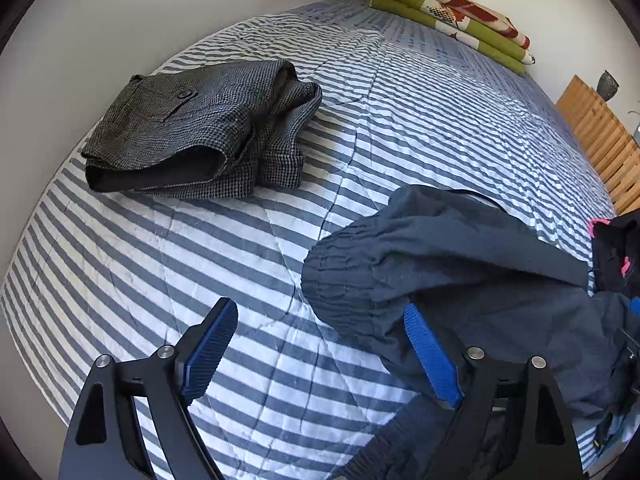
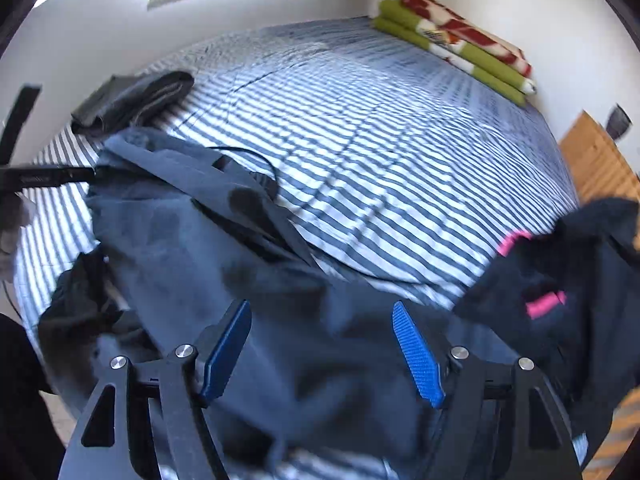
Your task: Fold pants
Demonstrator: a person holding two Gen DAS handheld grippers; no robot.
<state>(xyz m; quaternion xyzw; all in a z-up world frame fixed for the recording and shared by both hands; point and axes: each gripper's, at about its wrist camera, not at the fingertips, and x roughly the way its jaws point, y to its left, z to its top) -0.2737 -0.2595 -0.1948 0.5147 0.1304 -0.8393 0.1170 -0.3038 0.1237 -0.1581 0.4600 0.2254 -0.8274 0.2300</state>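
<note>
Crumpled navy pants [image 1: 460, 256] lie on the striped bed cover [image 1: 180, 264], elastic waistband toward the middle of the bed. My left gripper [image 1: 318, 308] hovers open at the waistband's edge. Its right pad [image 1: 428, 356] is over the fabric and its left pad [image 1: 208, 356] is over bare cover, with nothing pinched. In the blurred right wrist view the navy pants [image 2: 192, 240] spread under my right gripper [image 2: 320, 306]. It is open above the cloth and holds nothing. A drawstring loops off the pants onto the cover.
Folded grey houndstooth pants [image 1: 192, 128] sit at the far left by the wall. A black garment with pink trim [image 2: 560, 280] lies at the right edge. A folded green and red blanket [image 1: 452, 12] rests in the far corner. A wooden slatted frame [image 1: 596, 136] stands right of the bed.
</note>
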